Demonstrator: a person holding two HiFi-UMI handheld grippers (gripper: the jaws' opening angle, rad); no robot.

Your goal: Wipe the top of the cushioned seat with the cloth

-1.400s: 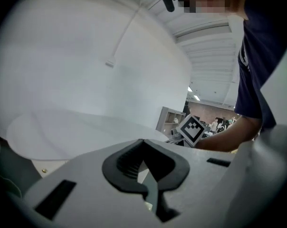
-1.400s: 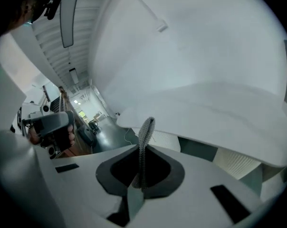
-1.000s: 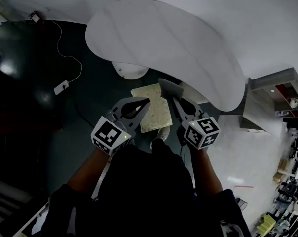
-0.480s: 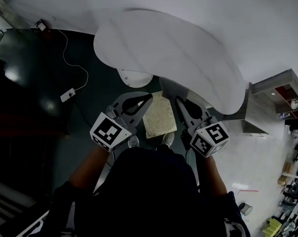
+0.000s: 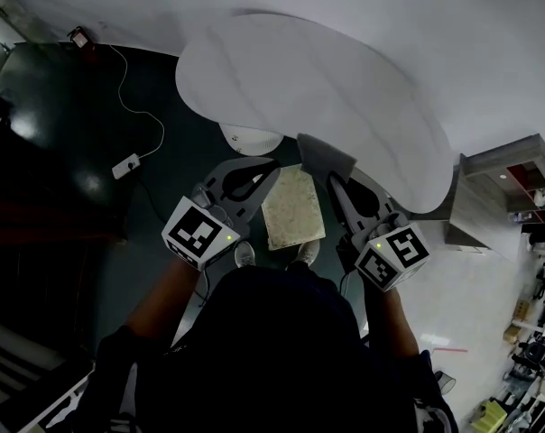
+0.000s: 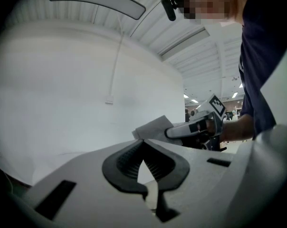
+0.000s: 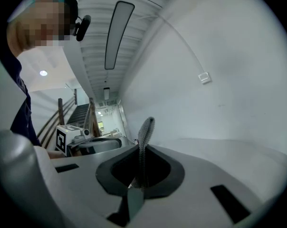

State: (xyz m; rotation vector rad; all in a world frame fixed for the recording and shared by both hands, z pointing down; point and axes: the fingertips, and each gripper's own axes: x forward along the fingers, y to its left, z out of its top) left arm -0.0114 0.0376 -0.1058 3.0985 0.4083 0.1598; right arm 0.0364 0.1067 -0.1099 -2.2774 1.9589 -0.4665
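Your right gripper (image 7: 141, 148) gripped the cloth (image 5: 325, 156) | left gripper (image 6: 143, 140) clenched, empty | seat (image 5: 293, 207) lay between them, cloth at its 1 o'clock | you needed to lay cloth flat, then sweep toward 7 o'clock, overlapping passes.

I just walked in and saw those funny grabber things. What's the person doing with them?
A person stands over a small cushioned seat with a hand-held gripper in each hand. The right hand-held gripper is pinching a grey cloth, held near the seat's far edge. The left hand-held gripper is closed on nothing, beside the seat. The wiping doesn't seem to have begun.
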